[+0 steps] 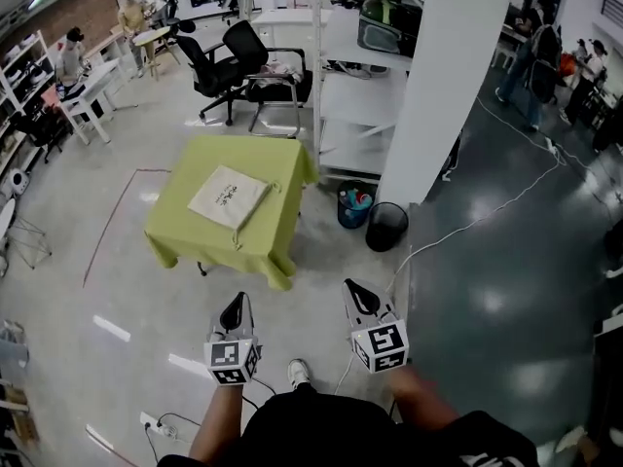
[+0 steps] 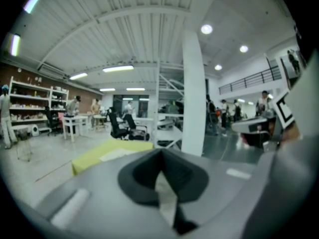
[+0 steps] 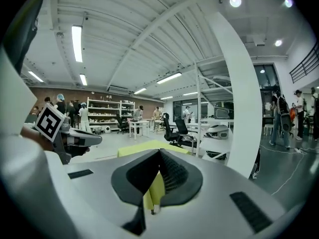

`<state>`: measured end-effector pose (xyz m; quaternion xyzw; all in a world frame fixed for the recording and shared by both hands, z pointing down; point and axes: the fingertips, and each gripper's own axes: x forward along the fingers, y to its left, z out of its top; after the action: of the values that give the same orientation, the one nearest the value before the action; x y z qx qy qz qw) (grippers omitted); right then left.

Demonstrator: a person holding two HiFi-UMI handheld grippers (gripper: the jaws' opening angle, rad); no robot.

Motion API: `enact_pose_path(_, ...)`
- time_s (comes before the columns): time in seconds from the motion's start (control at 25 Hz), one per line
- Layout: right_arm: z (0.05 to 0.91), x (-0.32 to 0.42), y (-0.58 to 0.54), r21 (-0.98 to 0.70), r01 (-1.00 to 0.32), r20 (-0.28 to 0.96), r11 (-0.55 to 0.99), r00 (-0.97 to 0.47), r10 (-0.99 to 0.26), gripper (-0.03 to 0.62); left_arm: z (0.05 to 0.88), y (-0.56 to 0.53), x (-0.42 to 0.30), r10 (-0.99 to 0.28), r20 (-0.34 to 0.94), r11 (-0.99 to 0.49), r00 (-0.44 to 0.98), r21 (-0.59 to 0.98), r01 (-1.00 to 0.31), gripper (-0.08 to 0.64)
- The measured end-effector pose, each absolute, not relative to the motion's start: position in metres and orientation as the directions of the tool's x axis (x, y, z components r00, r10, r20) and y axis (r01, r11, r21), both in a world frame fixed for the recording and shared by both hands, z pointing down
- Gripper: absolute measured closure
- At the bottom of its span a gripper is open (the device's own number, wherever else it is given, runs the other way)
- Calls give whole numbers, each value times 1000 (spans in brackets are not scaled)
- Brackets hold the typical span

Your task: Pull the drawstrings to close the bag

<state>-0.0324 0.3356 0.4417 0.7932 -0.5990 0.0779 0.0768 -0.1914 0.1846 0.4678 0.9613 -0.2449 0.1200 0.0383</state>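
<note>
Bag (image 1: 229,196) mid table (image 1: 265,241), off edges; floor (image 1: 127,280) all round.

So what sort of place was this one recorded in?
Probably an open lab or workshop: white metal shelving racks, black swivel office chairs, people at white work desks on a grey polished floor. A yellow-green cloth-covered table holds the flat beige drawstring bag.

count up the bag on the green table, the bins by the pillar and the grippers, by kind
drawstring bag: 1
bins: 2, a blue bin and a black bin
grippers: 2, left gripper and right gripper
total: 5
</note>
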Motion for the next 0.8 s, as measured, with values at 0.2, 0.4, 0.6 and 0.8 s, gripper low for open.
enact_pose_path(0.2,436,-19,287,47,-955,217,-294,297,-930,586,471,137,-183,-446,247,-885,860,26,-466,561)
enact_pose_path(0.4,434,-23,250,142,-947,224,-288,314,-922,586,481,104,-179,-424,256,-892,869,51,-450,561)
enact_pose_path(0.6,435,-22,230,149,-951,243,-270,300,-922,586,489,86,-178,-427,265,-882,864,87,-463,561)
enact_pose_path(0.8,438,-20,216,236,-939,255,-250,308,-917,586,496,77,-170,-425,275,-882,862,89,-463,561)
